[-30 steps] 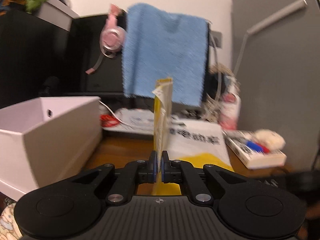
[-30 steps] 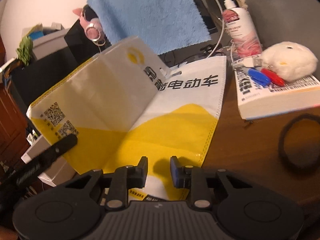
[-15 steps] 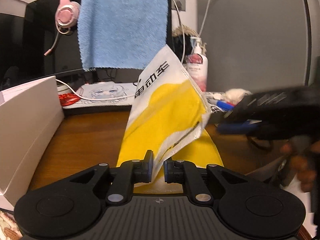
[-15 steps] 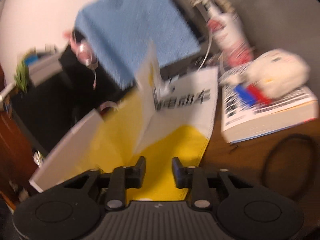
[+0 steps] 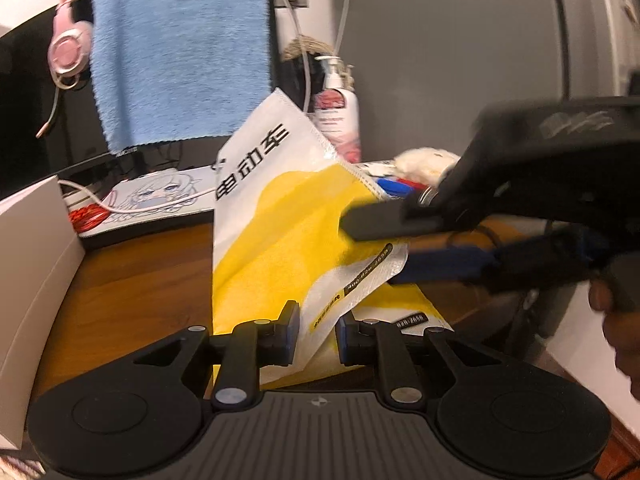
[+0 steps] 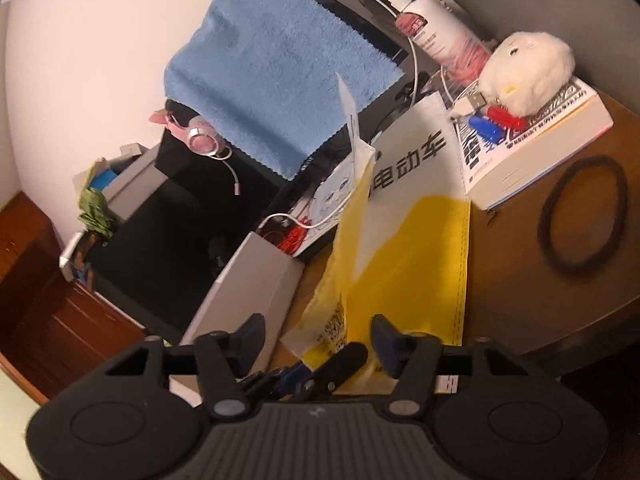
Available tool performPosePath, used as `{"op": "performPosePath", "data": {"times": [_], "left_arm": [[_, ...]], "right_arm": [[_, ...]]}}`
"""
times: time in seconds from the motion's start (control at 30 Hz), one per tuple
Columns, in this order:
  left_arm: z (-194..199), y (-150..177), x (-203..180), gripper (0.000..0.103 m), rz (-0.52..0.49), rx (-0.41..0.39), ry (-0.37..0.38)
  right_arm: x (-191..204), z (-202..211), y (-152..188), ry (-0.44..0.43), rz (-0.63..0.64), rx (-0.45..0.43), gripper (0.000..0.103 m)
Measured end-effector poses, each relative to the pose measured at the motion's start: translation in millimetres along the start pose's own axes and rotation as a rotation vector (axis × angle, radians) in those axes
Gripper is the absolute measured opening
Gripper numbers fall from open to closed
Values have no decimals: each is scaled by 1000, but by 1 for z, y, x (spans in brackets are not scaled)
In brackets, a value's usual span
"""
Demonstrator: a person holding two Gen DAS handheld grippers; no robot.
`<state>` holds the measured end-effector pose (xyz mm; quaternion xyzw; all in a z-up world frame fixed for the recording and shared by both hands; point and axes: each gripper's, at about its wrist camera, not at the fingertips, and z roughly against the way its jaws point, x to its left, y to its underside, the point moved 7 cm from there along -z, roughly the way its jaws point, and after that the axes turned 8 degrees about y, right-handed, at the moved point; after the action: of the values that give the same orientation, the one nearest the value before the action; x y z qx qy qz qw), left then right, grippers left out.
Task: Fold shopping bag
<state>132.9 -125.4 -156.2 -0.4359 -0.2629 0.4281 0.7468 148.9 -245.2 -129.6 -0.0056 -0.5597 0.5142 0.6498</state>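
Observation:
The white and yellow shopping bag [image 5: 280, 232] with black characters lies on the wooden table, one flap raised and folding over toward the right. My left gripper [image 5: 317, 334] stands open, the flap's lower edge loose between its fingers. My right gripper [image 5: 374, 248] reaches in from the right, its two jaws open around the raised flap's right edge. In the right wrist view the bag [image 6: 416, 248] lies flat ahead with the flap standing on edge, and my right gripper [image 6: 318, 338] is wide open with the flap's corner and the left gripper's fingertips [image 6: 352, 356] between its fingers.
A white box [image 5: 28, 264] stands at the left. A thick book [image 6: 532, 148] with a plush toy [image 6: 524, 72] and pens lies right of the bag, a black band [image 6: 580, 220] beside it. A lotion bottle [image 5: 336, 120], blue towel [image 5: 180, 52] and pink headphones [image 5: 66, 52] are behind.
My left gripper swung the flap up and over to the right, then opened. My right gripper opened wider and moved in around the flap's edge.

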Motion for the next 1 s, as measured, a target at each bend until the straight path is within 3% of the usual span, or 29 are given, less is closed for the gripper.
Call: {"op": "performPosePath", "data": {"times": [0.03, 0.07, 0.13, 0.3, 0.47, 0.57, 0.63, 0.73, 1.0], "left_arm": [[2, 0, 0, 22, 0, 0, 11], [4, -1, 0, 22, 7, 2, 29], [9, -2, 2, 22, 33, 12, 73], [30, -7, 5, 22, 76, 35, 176], [44, -29, 22, 22, 98, -17, 219], [23, -45, 48, 18, 124, -29, 203], [-5, -49, 60, 9, 137, 21, 206], [-46, -51, 74, 4, 156, 101, 202], [-75, -35, 89, 4, 253, 189, 187]], "right_arm": [[0, 0, 0, 24, 18, -4, 23], [0, -1, 1, 50, 37, -8, 13], [-1, -1, 0, 94, 66, -16, 11], [-13, -3, -5, 155, 79, -25, 10], [-26, -7, -3, 206, 79, -24, 10], [-29, -9, -2, 238, 104, -26, 10], [-31, -9, -1, 247, 114, -25, 10], [-34, -9, -1, 254, 112, -18, 10], [-35, -6, -2, 274, 123, -20, 10]]}}
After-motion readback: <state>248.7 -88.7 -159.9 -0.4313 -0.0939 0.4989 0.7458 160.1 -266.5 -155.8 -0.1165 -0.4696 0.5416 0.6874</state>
